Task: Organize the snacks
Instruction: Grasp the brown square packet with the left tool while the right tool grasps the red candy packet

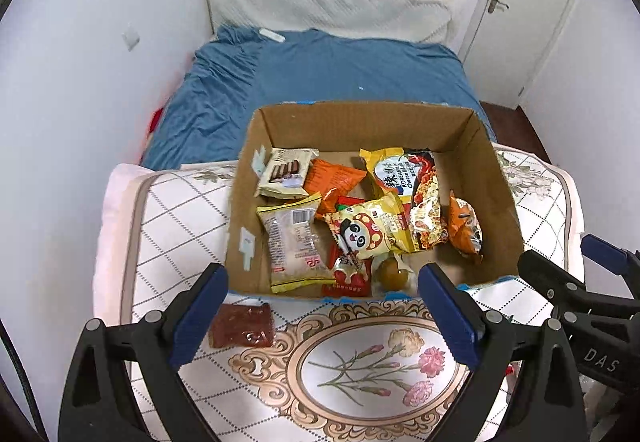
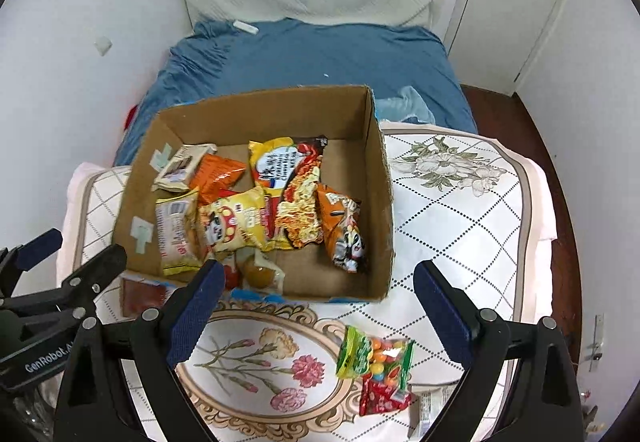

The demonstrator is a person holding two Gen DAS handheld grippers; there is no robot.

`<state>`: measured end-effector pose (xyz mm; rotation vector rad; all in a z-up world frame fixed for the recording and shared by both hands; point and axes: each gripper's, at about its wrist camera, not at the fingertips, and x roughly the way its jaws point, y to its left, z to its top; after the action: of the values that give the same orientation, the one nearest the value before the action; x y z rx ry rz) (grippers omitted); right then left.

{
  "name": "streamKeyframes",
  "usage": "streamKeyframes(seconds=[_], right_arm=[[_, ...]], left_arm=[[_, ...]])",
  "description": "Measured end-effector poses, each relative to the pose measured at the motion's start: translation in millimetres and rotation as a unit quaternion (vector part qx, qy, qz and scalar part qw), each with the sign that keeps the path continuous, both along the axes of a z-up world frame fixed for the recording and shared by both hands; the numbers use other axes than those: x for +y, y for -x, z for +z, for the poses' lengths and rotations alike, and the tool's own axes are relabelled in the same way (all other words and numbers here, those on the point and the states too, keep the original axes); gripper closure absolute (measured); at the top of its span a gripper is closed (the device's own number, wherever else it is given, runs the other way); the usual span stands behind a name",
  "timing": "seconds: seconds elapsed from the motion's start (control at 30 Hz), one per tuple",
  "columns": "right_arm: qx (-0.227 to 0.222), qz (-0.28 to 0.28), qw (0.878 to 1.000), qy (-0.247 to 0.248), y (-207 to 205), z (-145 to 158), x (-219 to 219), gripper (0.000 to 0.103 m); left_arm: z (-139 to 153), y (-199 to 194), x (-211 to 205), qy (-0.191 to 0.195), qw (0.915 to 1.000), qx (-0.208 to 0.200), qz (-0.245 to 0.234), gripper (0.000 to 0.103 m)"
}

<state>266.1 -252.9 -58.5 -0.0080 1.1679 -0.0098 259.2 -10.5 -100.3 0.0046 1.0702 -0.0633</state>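
An open cardboard box (image 1: 496, 178) (image 2: 380, 178) stands on the table and holds several snack packets, among them a yellow panda bag (image 1: 372, 230) (image 2: 236, 222) and a noodle pack (image 1: 416, 194) (image 2: 292, 186). Outside it lie a dark red packet (image 1: 242, 326) (image 2: 142, 296) by the front left corner and a green and red candy bag (image 2: 376, 370) in front. My left gripper (image 1: 324, 282) hangs open above the table's front, nothing between its fingers. My right gripper (image 2: 316, 280) is open too, above the candy bag. Each gripper shows at the edge of the other's view.
The table carries a white floral cloth (image 1: 360, 370) (image 2: 460, 210). Behind it is a bed with a blue sheet (image 1: 320, 70) (image 2: 304, 54) and a white door (image 1: 520, 10) at the back right. A small pale packet (image 2: 430, 408) lies near the table's front right.
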Motion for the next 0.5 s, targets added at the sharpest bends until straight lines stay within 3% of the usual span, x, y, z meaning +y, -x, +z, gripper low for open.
streamKeyframes(seconds=[0.27, 0.5], right_arm=[[0.008, -0.009, 0.999, -0.042, 48, 6, -14, 0.006], [0.088, -0.082, 0.991, -0.06, 77, -58, -77, 0.006]], left_arm=[[11, 50, 13, 0.005, 0.9996, -0.018, 0.022, 0.006], [-36, 77, 24, 0.001, 0.9982, 0.032, 0.05, 0.006]])
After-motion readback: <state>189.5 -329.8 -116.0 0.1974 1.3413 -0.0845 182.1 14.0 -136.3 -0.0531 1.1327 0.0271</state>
